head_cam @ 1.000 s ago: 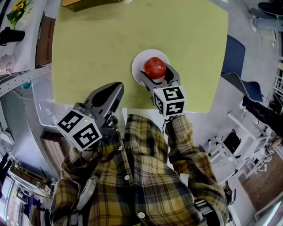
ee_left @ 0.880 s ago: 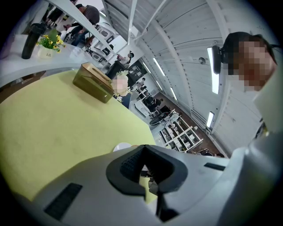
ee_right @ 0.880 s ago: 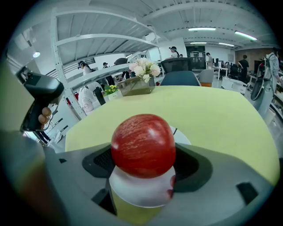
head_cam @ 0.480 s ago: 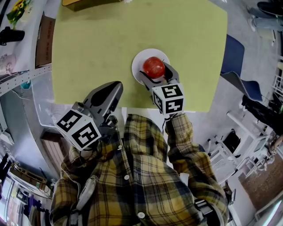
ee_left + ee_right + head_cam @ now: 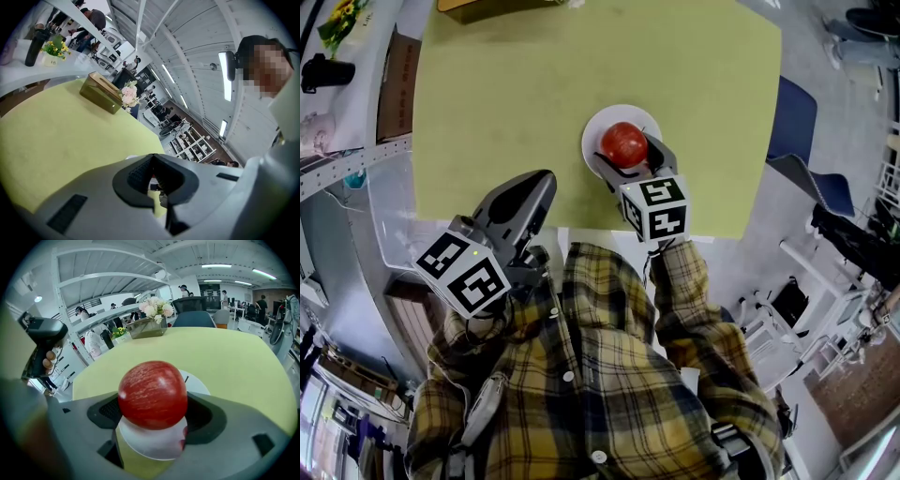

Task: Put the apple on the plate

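The yellow-green worktop (image 5: 534,94) carries the white plate (image 5: 592,133) near its front edge. The red apple (image 5: 624,144) sits directly over that plate, clamped at both sides by the right tongs (image 5: 152,416); I cannot tell whether it touches the plate. It is round, with no long axis, and its stem direction is unclear. The left tongs (image 5: 157,180), drawn together on nothing, hang well apart to the left

In the head view the apple (image 5: 623,142) and the right hand-held gripper (image 5: 628,150) cover the plate (image 5: 592,139) from 3 to 6 o'clock. Whether the apple rests on it cannot be told. The brown box (image 5: 478,5) is cut off at the 12 o'clock edge.
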Tool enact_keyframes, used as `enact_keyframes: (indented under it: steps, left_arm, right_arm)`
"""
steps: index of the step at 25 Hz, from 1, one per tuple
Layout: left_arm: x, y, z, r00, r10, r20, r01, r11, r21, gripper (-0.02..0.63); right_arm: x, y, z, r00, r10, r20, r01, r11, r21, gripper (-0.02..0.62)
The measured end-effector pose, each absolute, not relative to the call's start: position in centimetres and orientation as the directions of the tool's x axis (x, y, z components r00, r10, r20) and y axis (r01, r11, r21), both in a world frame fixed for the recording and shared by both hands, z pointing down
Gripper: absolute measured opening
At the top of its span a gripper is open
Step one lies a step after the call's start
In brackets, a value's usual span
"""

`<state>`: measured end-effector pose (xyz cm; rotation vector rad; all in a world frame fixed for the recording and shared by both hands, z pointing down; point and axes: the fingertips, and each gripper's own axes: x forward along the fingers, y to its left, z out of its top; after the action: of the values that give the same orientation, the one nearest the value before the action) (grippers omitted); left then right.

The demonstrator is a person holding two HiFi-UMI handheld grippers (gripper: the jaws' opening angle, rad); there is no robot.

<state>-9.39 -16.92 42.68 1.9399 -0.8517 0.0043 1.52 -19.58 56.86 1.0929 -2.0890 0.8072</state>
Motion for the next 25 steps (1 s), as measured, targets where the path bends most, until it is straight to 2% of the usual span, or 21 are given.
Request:
enact_keyframes:
  steps: [25]
  left_arm:
    - [-9.48,-16.71,42.79,0.759,-0.56,0.332,-0.553,-0.284,0.783,0.008]
  right_arm:
    - [2.05,-20.0,56.39,-0.401,-0.521,0.753,-0.883,0.439,-0.167,0.379]
